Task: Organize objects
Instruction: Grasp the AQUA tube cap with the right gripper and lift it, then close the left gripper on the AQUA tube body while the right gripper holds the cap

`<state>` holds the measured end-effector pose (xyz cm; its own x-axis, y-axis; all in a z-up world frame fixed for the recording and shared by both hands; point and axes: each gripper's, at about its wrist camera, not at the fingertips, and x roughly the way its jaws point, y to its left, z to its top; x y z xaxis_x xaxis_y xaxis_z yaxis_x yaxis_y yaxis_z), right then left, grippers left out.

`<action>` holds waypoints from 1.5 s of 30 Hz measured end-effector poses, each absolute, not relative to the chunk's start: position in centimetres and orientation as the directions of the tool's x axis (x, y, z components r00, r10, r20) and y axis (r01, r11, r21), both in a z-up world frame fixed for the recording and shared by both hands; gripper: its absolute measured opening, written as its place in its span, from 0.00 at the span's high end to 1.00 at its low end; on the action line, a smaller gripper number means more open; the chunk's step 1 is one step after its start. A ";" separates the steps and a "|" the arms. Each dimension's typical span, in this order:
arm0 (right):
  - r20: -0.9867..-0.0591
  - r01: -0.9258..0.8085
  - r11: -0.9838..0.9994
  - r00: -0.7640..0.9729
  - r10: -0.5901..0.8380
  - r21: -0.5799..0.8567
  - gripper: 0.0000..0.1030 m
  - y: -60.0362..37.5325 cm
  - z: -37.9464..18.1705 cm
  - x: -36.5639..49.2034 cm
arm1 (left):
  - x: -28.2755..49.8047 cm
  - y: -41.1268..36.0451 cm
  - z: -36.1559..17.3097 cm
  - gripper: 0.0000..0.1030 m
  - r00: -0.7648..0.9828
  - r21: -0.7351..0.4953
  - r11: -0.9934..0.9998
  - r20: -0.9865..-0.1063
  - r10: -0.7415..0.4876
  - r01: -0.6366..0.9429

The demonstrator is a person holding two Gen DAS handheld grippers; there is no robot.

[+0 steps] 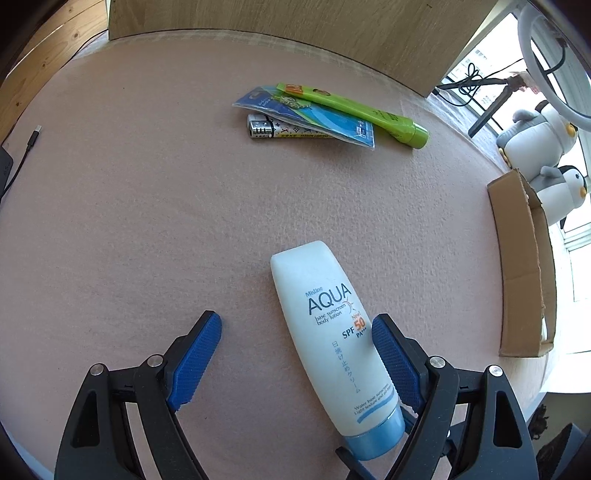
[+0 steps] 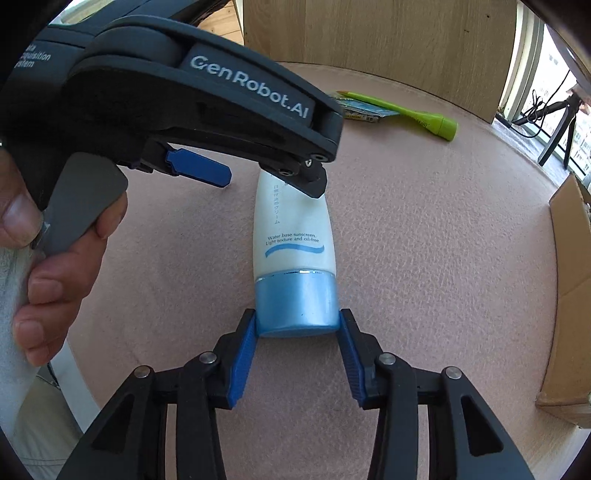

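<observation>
A white sunscreen tube with a light blue cap lies flat on the pink felt table. My left gripper is open; the tube lies between its fingers, against the right blue pad. In the right wrist view my right gripper holds the tube's blue cap between its pads. The left gripper's body hovers over the tube's far end. At the back lie a green tube, a blue packet and a lighter.
An open cardboard box stands at the table's right edge, with penguin plush toys beyond it. A wooden board backs the table. A black cable lies at the far left.
</observation>
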<state>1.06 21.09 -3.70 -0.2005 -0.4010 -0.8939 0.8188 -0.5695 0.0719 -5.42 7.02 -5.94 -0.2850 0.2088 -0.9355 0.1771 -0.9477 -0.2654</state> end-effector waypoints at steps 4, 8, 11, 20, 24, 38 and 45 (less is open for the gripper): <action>-0.885 0.804 -0.593 -0.240 -0.399 0.050 0.62 20.8 -3.8 2.9 | -6.0 7.9 -6.0 0.17 -0.284 -0.227 -0.957 -0.944 0.171 0.180; -0.877 0.779 -0.625 -0.267 -0.401 0.049 0.63 20.6 -3.8 3.5 | -6.5 9.2 -6.1 0.17 -0.277 -0.175 -0.973 -0.952 0.129 0.149; -0.874 0.777 -0.628 -0.277 -0.399 0.041 0.63 20.6 -3.9 3.7 | -6.8 10.1 -6.3 0.17 -0.267 -0.133 -0.983 -0.959 0.094 0.130; -0.859 0.754 -0.653 -0.285 -0.425 0.073 0.63 21.0 -3.8 3.2 | -6.8 11.5 -5.9 0.42 -0.305 -0.064 -0.993 -0.952 0.029 0.103; -0.853 0.750 -0.659 -0.306 -0.422 0.057 0.63 20.9 -3.7 3.5 | -7.0 11.8 -5.9 0.44 -0.312 -0.077 -0.992 -0.949 0.042 0.100; -0.832 0.740 -0.672 -0.347 -0.434 0.041 0.64 21.0 -3.2 3.8 | -6.8 10.0 -3.9 0.50 -0.336 -0.143 -0.983 -0.937 0.098 0.111; -0.805 0.744 -0.668 -0.389 -0.447 0.012 0.98 20.9 -1.4 3.4 | -7.5 9.6 -1.6 0.77 -0.354 -0.171 -0.980 -0.927 0.126 0.100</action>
<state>3.36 20.86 -1.39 -0.3891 -0.4472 -0.8054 0.7437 -0.6684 0.0119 -7.54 9.64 -1.59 -0.3542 0.1255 -0.9267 0.0999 -0.9802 -0.1710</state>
